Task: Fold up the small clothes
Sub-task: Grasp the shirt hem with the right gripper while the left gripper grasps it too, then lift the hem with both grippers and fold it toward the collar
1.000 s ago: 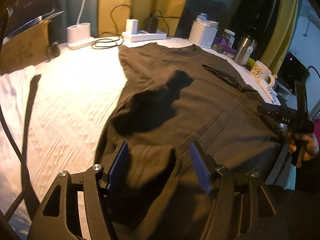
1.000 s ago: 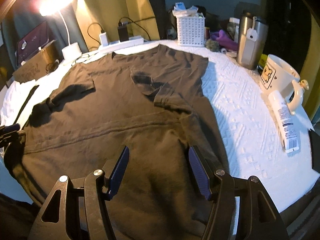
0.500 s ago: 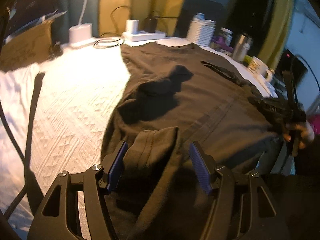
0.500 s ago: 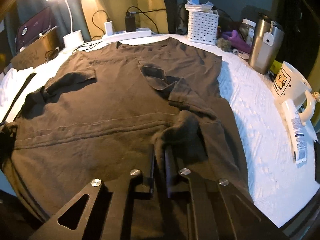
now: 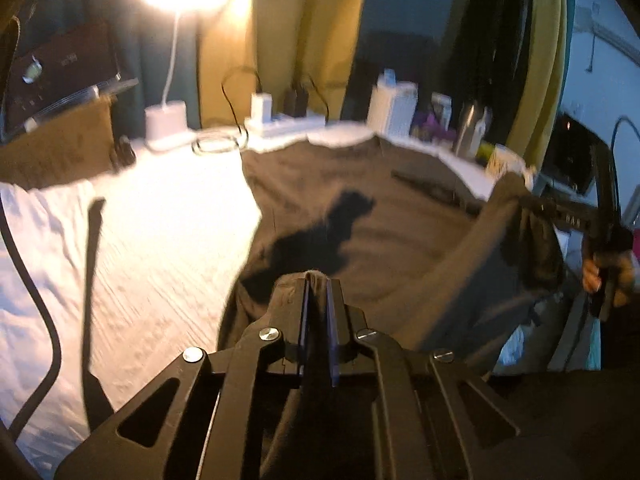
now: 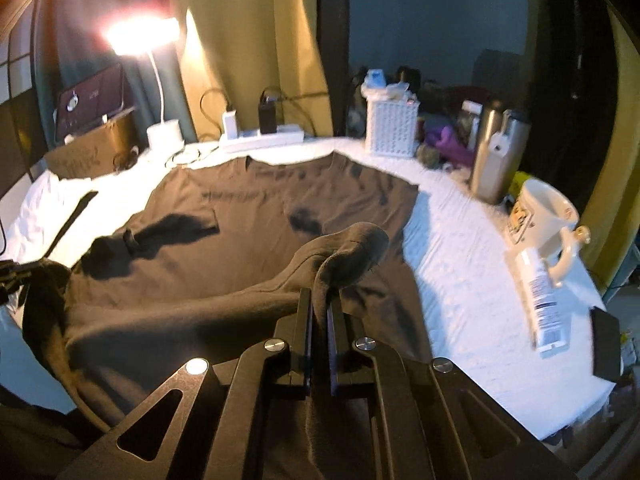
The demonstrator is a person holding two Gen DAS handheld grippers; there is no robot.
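A dark brown t-shirt [image 5: 400, 220] lies spread on a white textured cover [image 5: 160, 220], collar toward the far edge; it also shows in the right wrist view [image 6: 256, 216]. My left gripper [image 5: 318, 280] is shut on the shirt's bottom hem at its left corner. My right gripper [image 6: 320, 296] is shut on the hem at the right corner, and shows in the left wrist view [image 5: 532, 204] holding the raised cloth. Both corners are lifted off the surface, so the hem hangs between them.
At the far edge stand a lit lamp [image 6: 140, 36], a power strip with chargers [image 6: 260, 136], a white basket [image 6: 394, 128], steel tumblers [image 6: 492, 152], a mug [image 6: 548, 216] and a tube [image 6: 540, 300]. A cardboard box [image 5: 56, 140] sits far left.
Both grippers have closed on the shirt's hem corners and lifted them off the surface; one second ago both were open over the flat hem.
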